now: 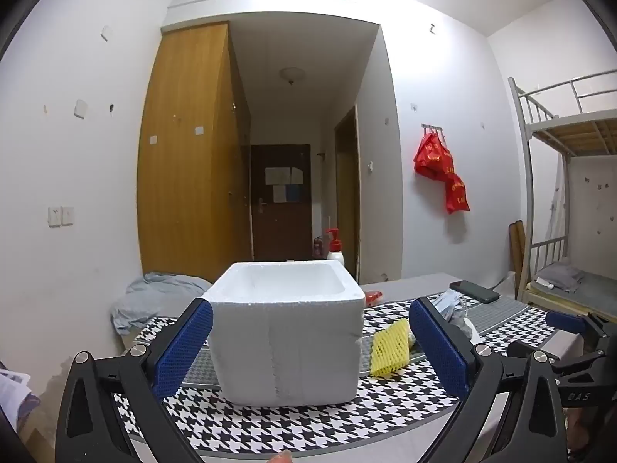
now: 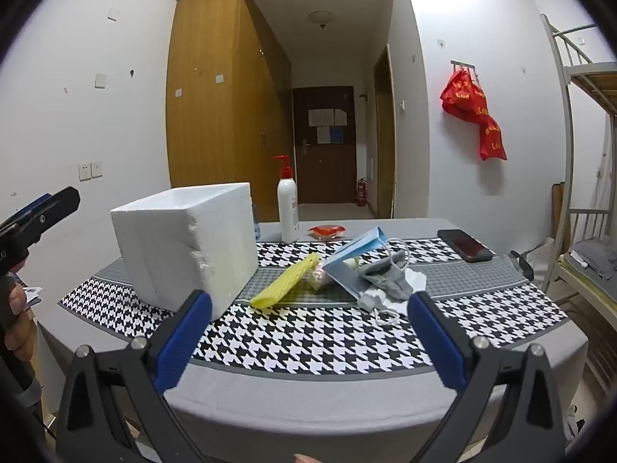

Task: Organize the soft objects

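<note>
A white foam box stands on the houndstooth cloth, open at the top; it also shows in the right wrist view. My left gripper is open, its blue fingers either side of the box's near face, not touching. A yellow foam net lies right of the box, also in the right wrist view. Beside it is a pile with a blue face mask, grey cloth and white tissue. My right gripper is open and empty, short of the pile.
A white pump bottle with a red top, a red packet and a black phone sit toward the table's far side. A bunk bed stands to the right. Blue bedding lies left of the table.
</note>
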`<state>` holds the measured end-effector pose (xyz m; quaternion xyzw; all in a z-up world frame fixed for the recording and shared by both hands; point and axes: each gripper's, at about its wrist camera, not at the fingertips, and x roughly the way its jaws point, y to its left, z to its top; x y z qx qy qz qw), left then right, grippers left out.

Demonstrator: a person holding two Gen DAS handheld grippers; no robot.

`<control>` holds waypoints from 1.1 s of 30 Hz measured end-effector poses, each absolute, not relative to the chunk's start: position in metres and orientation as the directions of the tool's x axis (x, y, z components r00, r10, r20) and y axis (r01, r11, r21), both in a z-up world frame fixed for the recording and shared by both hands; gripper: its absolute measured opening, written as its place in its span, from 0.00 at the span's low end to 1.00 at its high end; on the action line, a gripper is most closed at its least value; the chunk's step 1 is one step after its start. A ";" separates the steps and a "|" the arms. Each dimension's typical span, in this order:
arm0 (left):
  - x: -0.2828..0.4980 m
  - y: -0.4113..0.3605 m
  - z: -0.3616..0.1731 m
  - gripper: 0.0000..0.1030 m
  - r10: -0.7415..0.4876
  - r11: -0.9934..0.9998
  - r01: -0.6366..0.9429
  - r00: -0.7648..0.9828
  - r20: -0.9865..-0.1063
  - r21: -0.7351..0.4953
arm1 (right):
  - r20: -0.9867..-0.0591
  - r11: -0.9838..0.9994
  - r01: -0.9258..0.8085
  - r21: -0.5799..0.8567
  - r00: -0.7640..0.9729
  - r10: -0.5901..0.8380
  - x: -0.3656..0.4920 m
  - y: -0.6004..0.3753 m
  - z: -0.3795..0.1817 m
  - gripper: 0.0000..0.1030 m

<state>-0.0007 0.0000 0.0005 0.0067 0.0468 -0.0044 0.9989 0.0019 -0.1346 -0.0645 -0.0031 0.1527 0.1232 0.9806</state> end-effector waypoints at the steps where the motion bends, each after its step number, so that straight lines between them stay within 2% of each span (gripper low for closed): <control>1: -0.001 0.001 0.001 0.99 -0.017 1.000 0.017 0.996 -0.093 0.005 | -0.306 0.970 -0.241 0.034 0.921 0.240 0.002 -0.134 -0.065 1.00; 21: 0.000 -0.006 -0.002 0.99 -0.115 0.993 0.116 0.988 -0.099 -0.001 | -0.295 0.971 -0.236 0.031 0.926 0.235 0.000 -0.138 -0.064 1.00; 33: -0.001 -0.005 -0.003 0.99 -0.099 0.995 0.099 0.989 -0.108 0.001 | -0.297 0.972 -0.234 0.031 0.926 0.233 0.001 -0.136 -0.063 1.00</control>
